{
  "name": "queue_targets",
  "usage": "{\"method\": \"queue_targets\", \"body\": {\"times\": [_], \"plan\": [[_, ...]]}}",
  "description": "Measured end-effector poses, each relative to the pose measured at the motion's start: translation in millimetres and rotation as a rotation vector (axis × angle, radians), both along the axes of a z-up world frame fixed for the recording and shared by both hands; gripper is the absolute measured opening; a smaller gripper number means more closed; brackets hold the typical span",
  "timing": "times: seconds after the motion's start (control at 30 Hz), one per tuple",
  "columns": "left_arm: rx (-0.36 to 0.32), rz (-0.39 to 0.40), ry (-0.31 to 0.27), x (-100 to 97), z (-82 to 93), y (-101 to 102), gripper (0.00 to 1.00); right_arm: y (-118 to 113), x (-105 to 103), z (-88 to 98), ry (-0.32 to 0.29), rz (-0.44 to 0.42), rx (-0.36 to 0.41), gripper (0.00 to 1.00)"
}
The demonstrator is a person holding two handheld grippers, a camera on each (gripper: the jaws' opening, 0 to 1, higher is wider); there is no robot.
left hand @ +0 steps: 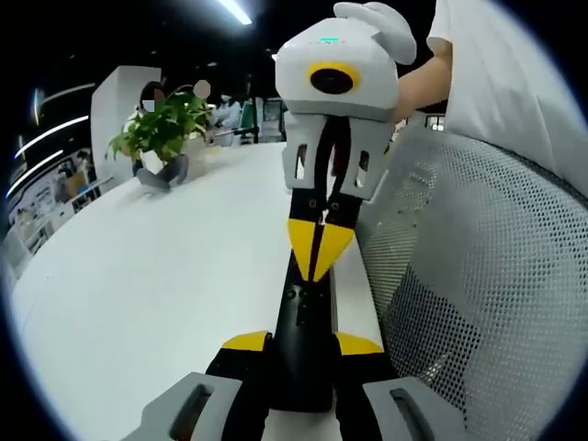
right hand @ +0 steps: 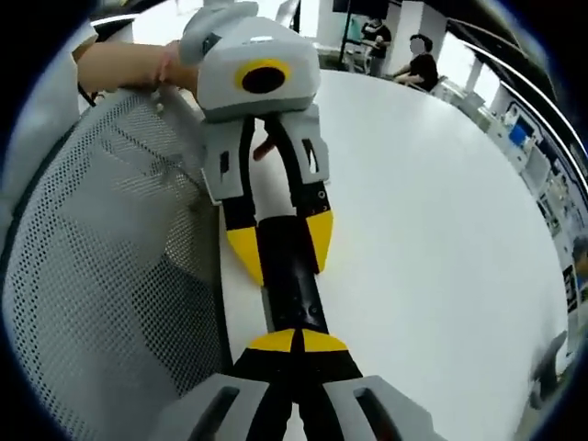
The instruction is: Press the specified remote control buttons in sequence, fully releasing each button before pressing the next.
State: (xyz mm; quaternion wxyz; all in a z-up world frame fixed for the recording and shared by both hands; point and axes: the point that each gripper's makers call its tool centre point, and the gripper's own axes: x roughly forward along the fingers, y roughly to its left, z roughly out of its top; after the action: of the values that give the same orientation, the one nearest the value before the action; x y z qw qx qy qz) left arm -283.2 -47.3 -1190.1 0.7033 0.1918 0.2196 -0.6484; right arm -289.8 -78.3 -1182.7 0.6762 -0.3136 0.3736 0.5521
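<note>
We saw broad bare white tabletop (left hand: pixel 165 276) open; grey mesh chair back (left hand: pixel 478 266) crowded its edge; green potted plant (left hand: pixel 163 138) stood far off.

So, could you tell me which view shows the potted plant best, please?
The left gripper view: the potted plant stands whole on the far side of the white table, with its leaves and pot plain to see. In the right gripper view, a dark shape at the lower right edge may be the plant, but it is too cut off to tell.
</note>
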Motion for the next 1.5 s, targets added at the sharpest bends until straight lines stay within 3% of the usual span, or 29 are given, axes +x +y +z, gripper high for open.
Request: {"method": "queue_targets", "body": {"times": [0.13, 0.2, 0.37, 0.53, 0.67, 0.7, 0.83, 1.03, 1.27, 1.37, 1.5], "plan": [[-0.001, 0.001, 0.001, -0.2, 0.5, -0.2, 0.25, -2.1, -2.0, 1.1, -0.037, 0.008, 0.040, 0.00], [-0.001, 0.001, -0.001, -0.4, 0.8, -0.5, 0.25, -1.1, -1.7, 2.0, -0.022, -0.022, 0.050, 0.00], [-0.001, 0.001, 0.000, -0.4, 1.2, -0.7, 0.25, 1.6, 0.4, 3.6, -0.033, 0.005, 0.023, 0.00], [-0.001, 0.001, 0.001, -0.2, 1.2, -0.5, 0.25, 11.1, -1.5, 8.7, -0.012, 0.016, 0.051, 0.00], [-0.002, 0.002, 0.003, -0.1, 1.0, -0.3, 0.25, 14.5, -11.2, -0.6, -0.002, 0.087, 0.003, 0.00], [-0.002, 0.001, 0.003, -0.5, 1.1, -0.5, 0.25, 17.3, -9.7, 1.8, -0.029, 0.097, 0.015, 0.00], [-0.001, -0.001, 0.004, -0.7, 0.8, -0.7, 0.25, 14.8, -10.6, 0.3, -0.019, 0.132, -0.034, 0.00], [-0.001, -0.005, 0.003, -1.3, 0.9, -1.3, 0.25, 15.2, -13.1, -1.6, -0.056, 0.218, -0.093, 0.00], [-0.001, -0.011, 0.003, -2.2, 1.3, -1.7, 0.26, 16.5, -15.8, -3.2, -0.026, 0.213, -0.080, 0.00], [-0.001, -0.014, 0.002, -3.0, 1.4, -2.3, 0.26, 16.3, -18.0, -3.5, -0.056, 0.234, -0.089, 0.00], [0.001, -0.015, 0.001, -3.3, 1.2, -1.9, 0.26, 16.5, -16.0, -3.2, -0.049, 0.196, -0.073, 0.00]]}}
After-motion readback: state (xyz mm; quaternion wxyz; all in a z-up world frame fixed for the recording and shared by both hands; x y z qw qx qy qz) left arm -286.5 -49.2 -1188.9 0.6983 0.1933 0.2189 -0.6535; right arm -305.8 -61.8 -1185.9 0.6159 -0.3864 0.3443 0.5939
